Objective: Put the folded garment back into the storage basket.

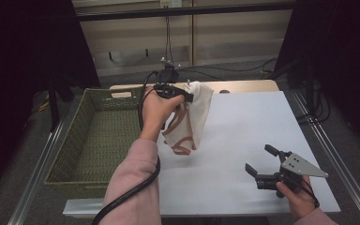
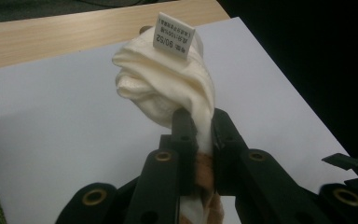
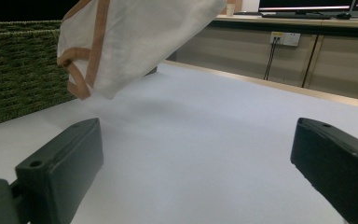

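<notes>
Cloth: your cream cloth with brown trim hangs in the air, clear of the white board, pinched at its bunched top and draping down toward the board's left part, just right of the basket.
Label: a small white printed tag stands up from the bunched top, seen in the left gripper view.
Left gripper: your left gripper is up high over the far left of the board, and its jaws are clamped tight on the cloth, the fabric squeezed thin between them.
Right gripper: your right gripper sits low near the board's front right corner, well apart from the cloth; its jaws stand wide open with nothing between them.
Right gripper view: you look along the board at the cloth's lower corner hanging above the surface, basket wall behind it.
Basket: the green woven basket lies on the left, alongside the board.
Board: the white board lies on the wooden table, whose far edge shows beyond it.
</notes>
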